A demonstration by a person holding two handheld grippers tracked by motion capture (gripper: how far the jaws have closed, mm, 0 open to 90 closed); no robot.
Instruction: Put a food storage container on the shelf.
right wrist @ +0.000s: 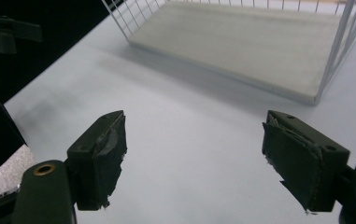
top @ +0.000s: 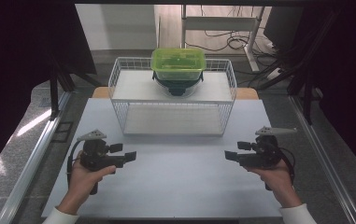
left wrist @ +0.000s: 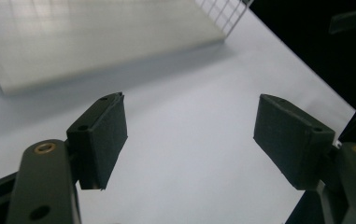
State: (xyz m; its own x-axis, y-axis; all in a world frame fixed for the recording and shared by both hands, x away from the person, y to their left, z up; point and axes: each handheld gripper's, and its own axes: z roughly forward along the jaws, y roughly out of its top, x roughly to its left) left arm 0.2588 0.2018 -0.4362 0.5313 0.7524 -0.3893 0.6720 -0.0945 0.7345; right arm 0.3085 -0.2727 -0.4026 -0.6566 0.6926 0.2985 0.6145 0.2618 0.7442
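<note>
The person is holding 2 grippers low over the white table [top: 166, 186], 1 in each hand, both pointing inward toward each other. The left gripper [top: 130, 157] is standing wide, with nothing between its jaws; its own view is showing both pads [left wrist: 102, 140] well apart over bare tabletop. The right gripper [top: 229, 155] is likewise spread wide and carrying nothing, its worn pads [right wrist: 103, 151] framing bare table with the rack's lower shelf beyond.

The thing most likely being gone for is the green lidded container [top: 178, 63], which is sitting on the upper shelf of the white wire rack [top: 119, 79], at the far middle, resting on a dark bowl-like object [top: 177, 86] underneath it. It is well apart from both grippers.

To do the reach well, both hands should probably be rising above the rack's wire rim before moving forward, so the jaws are not catching the mesh. Taking the container from its 2 short sides, level and with even pressure, looks safest, since the stack could be tipping or the lower object could be lifting along with it.

Counting: 2 grippers, 1 green container, 1 dark object under it, 1 wire rack with 2 shelves, 1 table.
</note>
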